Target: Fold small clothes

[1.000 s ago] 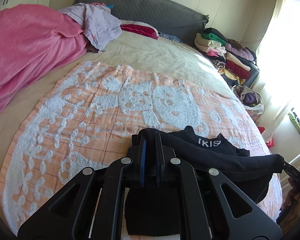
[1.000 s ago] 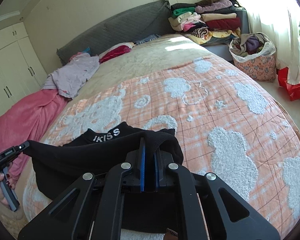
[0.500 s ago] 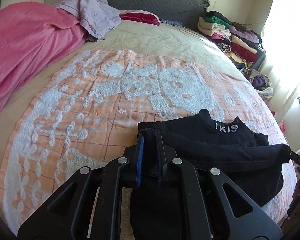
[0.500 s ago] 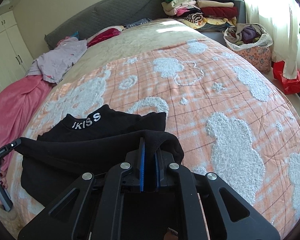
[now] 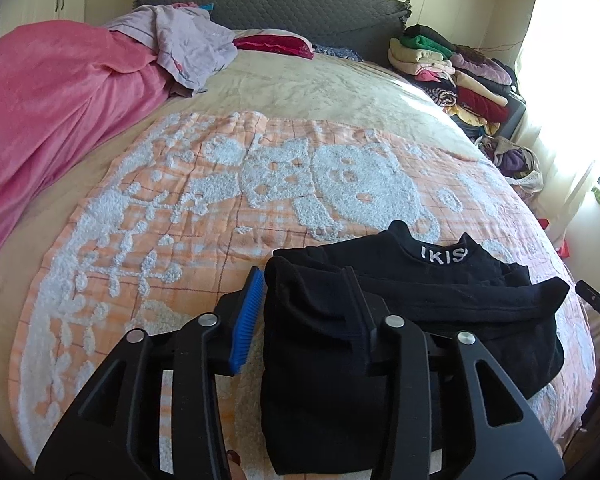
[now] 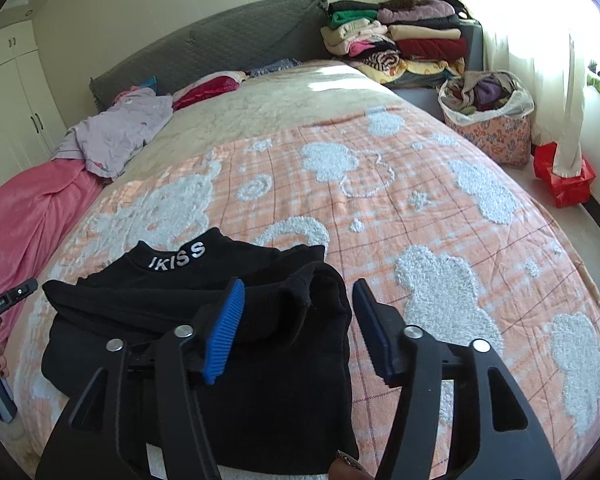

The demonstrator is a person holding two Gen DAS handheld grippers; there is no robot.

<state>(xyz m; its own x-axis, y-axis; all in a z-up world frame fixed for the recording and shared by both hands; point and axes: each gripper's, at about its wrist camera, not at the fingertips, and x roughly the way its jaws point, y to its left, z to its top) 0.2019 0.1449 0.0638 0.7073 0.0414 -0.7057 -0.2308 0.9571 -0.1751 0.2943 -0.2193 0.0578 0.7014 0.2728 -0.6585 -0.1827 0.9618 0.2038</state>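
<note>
Both claws, left (image 5: 304, 316) and right (image 6: 296, 328), have just been opening, releasing the black top (image 6: 204, 320) folded once at 6 o'clock on the bed (image 6: 420, 184); further folds likely remain.

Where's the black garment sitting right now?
The black garment lies folded on the orange patterned blanket near the bed's front edge, low in both wrist views, between each gripper's open jaws.
</note>
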